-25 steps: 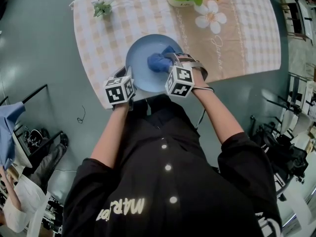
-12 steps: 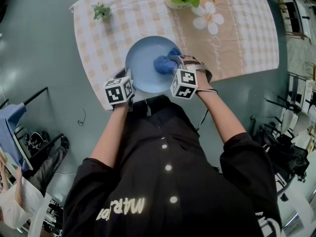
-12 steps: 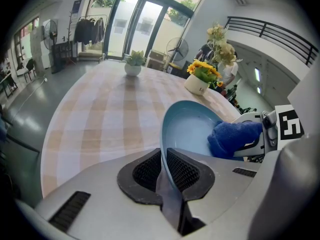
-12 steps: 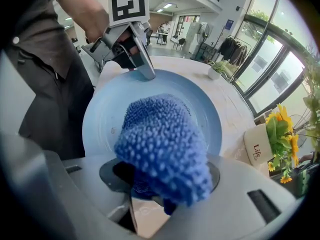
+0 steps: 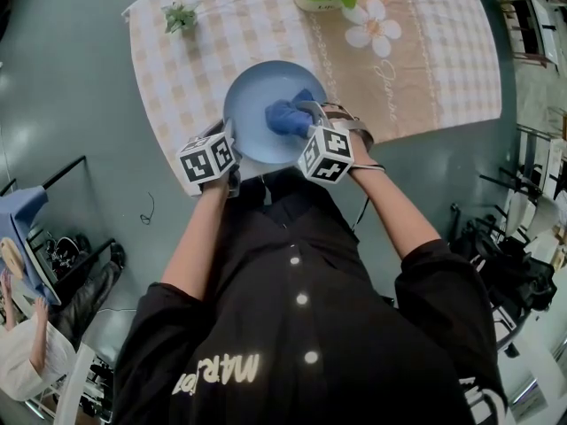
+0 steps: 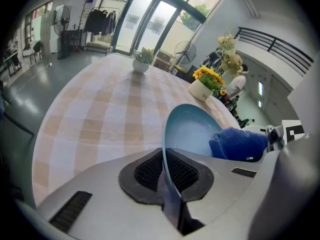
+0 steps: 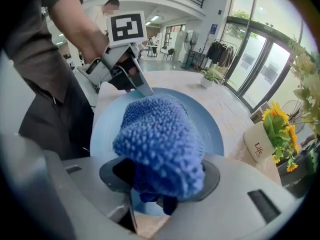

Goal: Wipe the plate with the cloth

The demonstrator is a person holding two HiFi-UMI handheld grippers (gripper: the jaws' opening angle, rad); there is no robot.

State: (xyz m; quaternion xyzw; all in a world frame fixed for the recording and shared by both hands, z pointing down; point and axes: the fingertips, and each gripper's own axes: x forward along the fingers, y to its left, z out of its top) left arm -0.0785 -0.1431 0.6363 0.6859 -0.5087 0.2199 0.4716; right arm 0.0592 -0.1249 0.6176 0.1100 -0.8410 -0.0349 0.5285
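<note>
Head view: blue plate (image 5: pixel 251 104) sits at the near edge of the checked surface (image 5: pixel 177 69), its near rim out over the edge. The blue cloth (image 5: pixel 285 118) is back near the plate's middle-right; half a second ago it was further toward the right rim, so a wiping stroke is under way and reversing. The left hand-held gripper (image 5: pixel 228 142) is at the near-left rim, where it was a second ago. Left gripper view: its pads are clamped on the plate's rim (image 6: pixel 164 154), and they have just been closing tighter on it; the plate stands tilted up. My reading is a firmer hold against the rubbing. Right gripper view: the right hand-held gripper (image 7: pixel 159 196) is clenched on the bunched cloth (image 7: pixel 160 141), which bulges over the plate's face (image 7: pixel 212 126). Judged mid-wipe; the far left of the plate probably still needs passes.
</note>
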